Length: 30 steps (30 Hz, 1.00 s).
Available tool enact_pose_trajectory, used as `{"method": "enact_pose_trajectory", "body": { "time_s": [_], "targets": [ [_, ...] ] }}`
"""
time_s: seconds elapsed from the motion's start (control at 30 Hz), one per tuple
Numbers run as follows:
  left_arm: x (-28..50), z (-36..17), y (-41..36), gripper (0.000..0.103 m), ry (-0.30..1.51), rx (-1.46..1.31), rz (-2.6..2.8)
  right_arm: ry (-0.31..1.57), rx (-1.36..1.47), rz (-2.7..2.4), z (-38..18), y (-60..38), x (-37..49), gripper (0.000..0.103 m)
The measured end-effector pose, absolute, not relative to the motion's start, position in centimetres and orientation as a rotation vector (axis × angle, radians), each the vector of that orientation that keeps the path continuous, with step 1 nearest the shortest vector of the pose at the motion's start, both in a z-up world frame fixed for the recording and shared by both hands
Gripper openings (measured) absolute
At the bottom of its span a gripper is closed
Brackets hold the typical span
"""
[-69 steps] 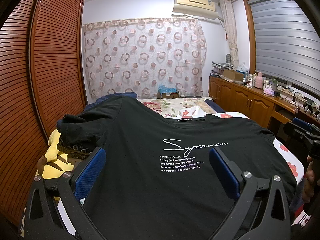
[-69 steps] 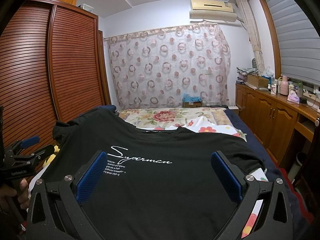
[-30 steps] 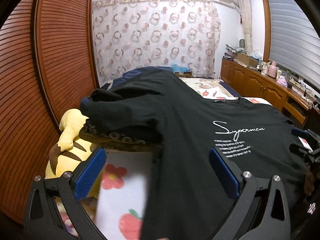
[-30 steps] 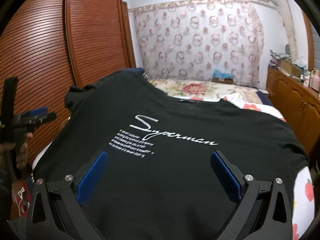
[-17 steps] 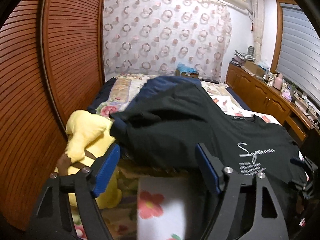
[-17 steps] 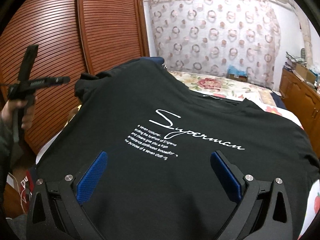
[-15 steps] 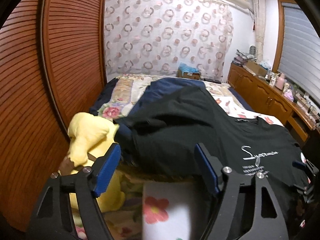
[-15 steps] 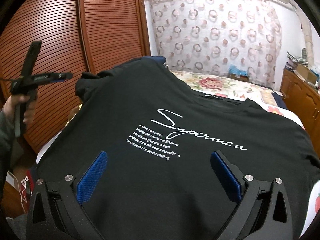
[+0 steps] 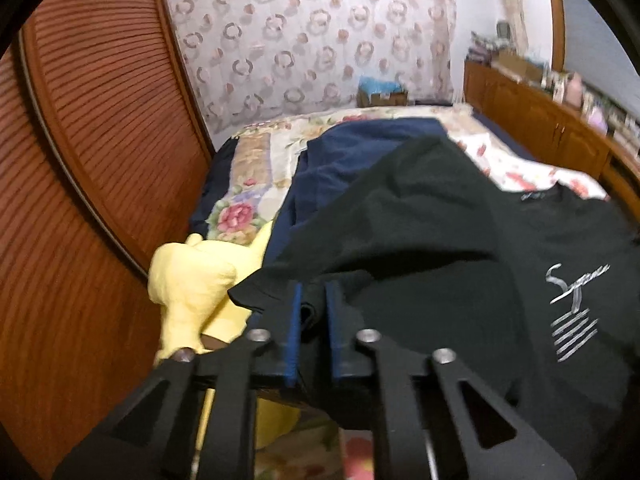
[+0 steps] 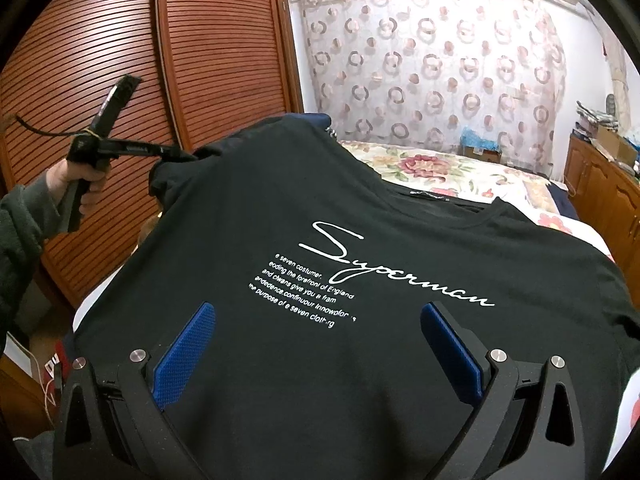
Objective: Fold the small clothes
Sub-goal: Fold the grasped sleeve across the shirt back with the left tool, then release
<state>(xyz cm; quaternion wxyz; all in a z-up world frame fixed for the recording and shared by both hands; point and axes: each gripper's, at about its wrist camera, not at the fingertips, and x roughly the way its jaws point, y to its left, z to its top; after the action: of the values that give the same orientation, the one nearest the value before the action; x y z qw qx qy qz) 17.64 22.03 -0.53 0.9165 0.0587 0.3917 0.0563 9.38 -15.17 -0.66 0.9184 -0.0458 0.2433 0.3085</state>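
Now black T-shirt [image 9: 420, 240] sleeve between pinched left claw [image 9: 313, 308] pads.

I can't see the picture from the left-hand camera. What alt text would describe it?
The left gripper is pinched shut on the sleeve edge of a black T-shirt spread over a bed. A yellow plush toy lies to the left, a navy garment behind, a wooden slatted wardrobe alongside and a patterned curtain at the back.
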Motion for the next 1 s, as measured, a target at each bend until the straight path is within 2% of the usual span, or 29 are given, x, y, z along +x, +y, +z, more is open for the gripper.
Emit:
{"method": "enact_pose_trajectory", "body": {
  "time_s": [0.27, 0.47, 0.63, 0.73, 0.77, 0.8, 0.87, 1.0],
  "targets": [
    [16.4, 3.5, 18.9, 0.006, 0.693, 0.166, 0.071, 0.504, -0.086, 0.632, -1.1, -15.5, 9.8, 0.102],
    [16.0, 7.4, 11.5, 0.006, 0.608, 0.213, -0.089, 0.484, -0.064, 0.606, -0.6, -16.4, 10.1, 0.102],
    [16.3, 8.6, 6.0, 0.006, 0.598, 0.231, -0.213, 0.477, -0.028, 0.552, -0.4, -18.5, 10.7, 0.102],
    [16.7, 8.6, 4.2, 0.031, 0.616, 0.257, -0.244, 0.479, -0.019, 0.524, -0.6, -19.2, 10.9, 0.102],
    [16.5, 8.5, 3.9, 0.049, 0.617, 0.253, -0.254, 0.48, -0.018, 0.517, -0.6, -19.3, 10.9, 0.102],
    [16.3, 8.4, 3.8, 0.06, 0.616, 0.241, -0.27, 0.481, -0.018, 0.512, -0.7, -19.3, 10.9, 0.102],
    [15.6, 7.9, 3.7, 0.074, 0.62, 0.224, -0.28, 0.483, -0.021, 0.508, -0.8, -19.0, 10.8, 0.102],
    [14.8, 6.1, 5.1, 0.078, 0.642, 0.193, -0.256, 0.485, -0.032, 0.51, -0.5, -18.1, 10.8, 0.102]
  ]
}}
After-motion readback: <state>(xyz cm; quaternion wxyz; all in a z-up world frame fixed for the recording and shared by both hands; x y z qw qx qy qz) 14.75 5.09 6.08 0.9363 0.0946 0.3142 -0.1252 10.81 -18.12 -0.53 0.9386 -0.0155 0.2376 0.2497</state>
